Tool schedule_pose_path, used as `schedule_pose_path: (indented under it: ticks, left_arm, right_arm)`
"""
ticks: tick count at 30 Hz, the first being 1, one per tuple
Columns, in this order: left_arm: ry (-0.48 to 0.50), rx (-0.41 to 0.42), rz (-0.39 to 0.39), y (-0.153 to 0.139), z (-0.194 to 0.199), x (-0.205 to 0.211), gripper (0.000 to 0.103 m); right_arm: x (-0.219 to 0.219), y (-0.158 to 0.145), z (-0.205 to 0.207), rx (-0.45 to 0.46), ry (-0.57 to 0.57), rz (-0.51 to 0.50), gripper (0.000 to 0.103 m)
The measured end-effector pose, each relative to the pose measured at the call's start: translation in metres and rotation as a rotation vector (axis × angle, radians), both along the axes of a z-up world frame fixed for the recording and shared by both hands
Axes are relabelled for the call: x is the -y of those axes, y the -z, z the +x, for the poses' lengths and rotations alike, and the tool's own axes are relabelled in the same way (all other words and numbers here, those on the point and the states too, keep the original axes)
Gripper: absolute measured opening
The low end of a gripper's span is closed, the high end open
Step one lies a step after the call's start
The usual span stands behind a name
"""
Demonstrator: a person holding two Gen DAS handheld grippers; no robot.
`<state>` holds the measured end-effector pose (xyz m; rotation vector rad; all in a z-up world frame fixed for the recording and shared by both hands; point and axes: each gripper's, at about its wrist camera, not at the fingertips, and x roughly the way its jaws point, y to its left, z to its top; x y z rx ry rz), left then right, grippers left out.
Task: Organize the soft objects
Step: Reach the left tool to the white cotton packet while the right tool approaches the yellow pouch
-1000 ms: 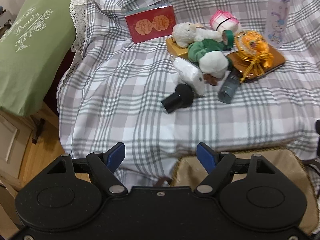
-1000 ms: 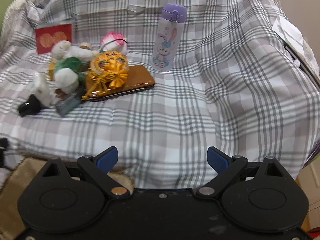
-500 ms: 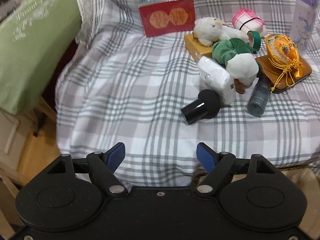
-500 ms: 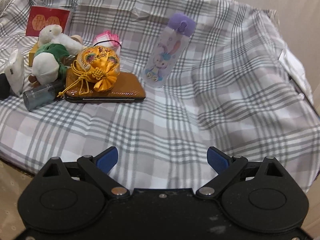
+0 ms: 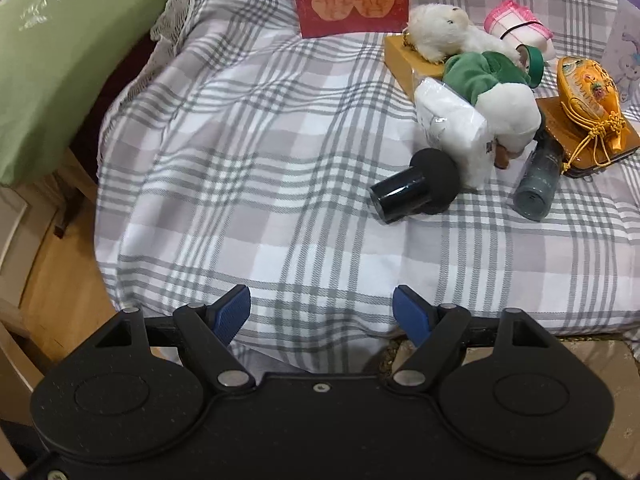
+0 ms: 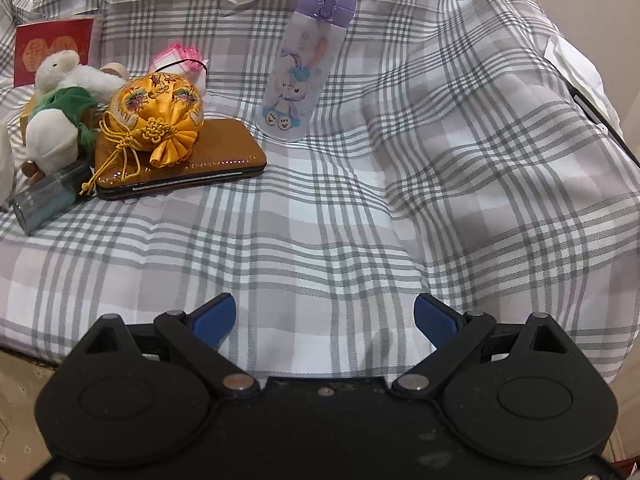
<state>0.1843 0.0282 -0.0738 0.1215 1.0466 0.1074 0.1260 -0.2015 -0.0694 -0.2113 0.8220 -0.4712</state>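
A pile lies on the plaid-covered seat [image 5: 256, 168]. In it are a white plush [image 5: 440, 32], a green and white plush [image 5: 500, 92], a white tissue pack [image 5: 456, 128], a pink-edged cloth bundle [image 5: 516, 28] and a yellow silk pouch [image 5: 588, 92]. The right wrist view shows the pouch [image 6: 160, 108] on a brown case [image 6: 224, 156], with the green and white plush [image 6: 56, 132] at its left. My left gripper [image 5: 322, 312] is open and empty over the seat's front edge. My right gripper [image 6: 324, 318] is open and empty, short of the pile.
A black microphone [image 5: 416, 188], a grey bottle [image 5: 536, 188], a red card [image 5: 352, 0] and a yellow box [image 5: 404, 60] lie among the pile. A purple rabbit bottle [image 6: 304, 64] stands behind. A green cushion [image 5: 60, 68] sits at left, over wooden floor [image 5: 52, 304].
Both grippers have moved forward and closer to the seat, so the pile looms larger. Both stay open and empty. No object has moved.
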Motion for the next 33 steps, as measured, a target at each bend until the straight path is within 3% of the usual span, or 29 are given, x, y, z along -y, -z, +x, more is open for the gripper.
schedule_pose_path:
  ticks: [8,16,21,27,30,33]
  left_arm:
    - [-0.017,0.071,0.039,-0.013,-0.01,-0.003,0.075]
    - [-0.067,0.14,-0.013,-0.029,-0.024,-0.011,0.075]
    - [-0.106,0.213,0.007,-0.038,-0.039,-0.014,0.075]
    - [-0.168,0.283,-0.044,-0.048,-0.052,-0.023,0.079]
    - [-0.158,0.271,-0.026,-0.041,-0.044,-0.02,0.079]
    - [-0.135,0.243,0.048,-0.026,-0.038,-0.014,0.079]
  right_arm:
    - [-0.01,-0.025,-0.013,0.064,-0.016,-0.034,0.096]
    - [-0.024,-0.049,-0.033,0.178,-0.049,-0.157,0.097]
    - [-0.023,-0.058,-0.044,0.23,-0.012,-0.143,0.097]
    - [-0.028,-0.071,-0.057,0.328,0.006,-0.186,0.102]
    - [-0.033,-0.062,-0.048,0.29,-0.018,-0.214,0.102]
    - [-0.037,-0.043,-0.043,0.256,-0.03,-0.217,0.102]
